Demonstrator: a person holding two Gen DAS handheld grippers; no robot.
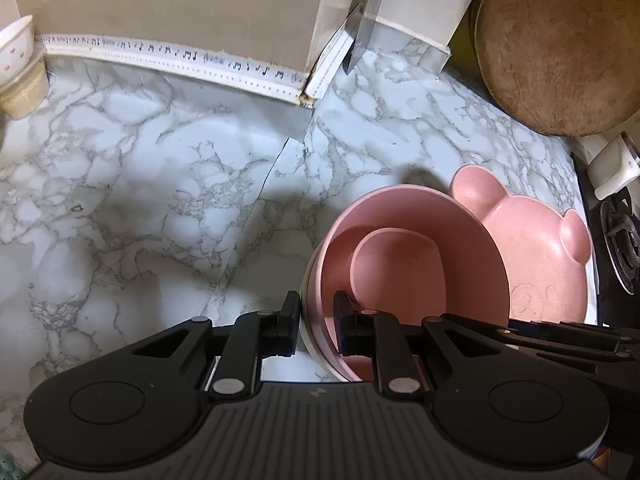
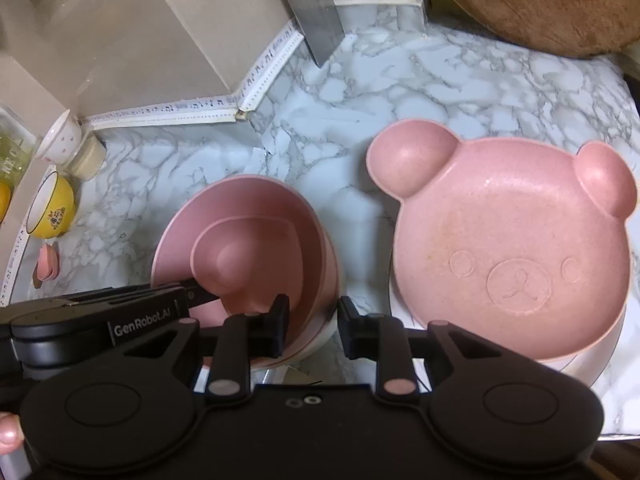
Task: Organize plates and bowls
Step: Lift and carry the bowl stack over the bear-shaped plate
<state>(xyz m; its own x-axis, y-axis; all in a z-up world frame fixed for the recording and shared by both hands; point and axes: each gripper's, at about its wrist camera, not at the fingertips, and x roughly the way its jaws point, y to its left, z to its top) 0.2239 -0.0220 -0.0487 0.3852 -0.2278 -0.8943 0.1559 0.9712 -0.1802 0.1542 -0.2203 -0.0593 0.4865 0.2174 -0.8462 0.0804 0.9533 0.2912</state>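
Pink tableware, two pieces, lies on the marble counter (image 1: 140, 168) in the left wrist view: one round bowl (image 1: 412, 264) and one bear plate (image 1: 540, 248) just beside it on the right. The bowl sits nested in a pale outer bowl, so the stack counts at least two. The left gripper (image 1: 317, 328) straddles the stack's near wall, one finger outside and one inside, closed on it. One dotted cup (image 1: 16, 46) stands at far left, one round wooden board (image 1: 560, 44) leans at upper right, and one knife (image 1: 366, 20) hangs between them.

Right wrist view: the same bowl (image 2: 256, 240) and bear plate (image 2: 512, 248) appear side by side, apart; the plate rests on one white plate (image 2: 592, 364). The right gripper (image 2: 314, 330) brackets the bowl's right wall, fingers parted slightly with a gap showing at the outer finger. The left gripper's finger (image 2: 198, 294) reaches into the bowl. One yellow bowl (image 2: 52, 210) stands at left.
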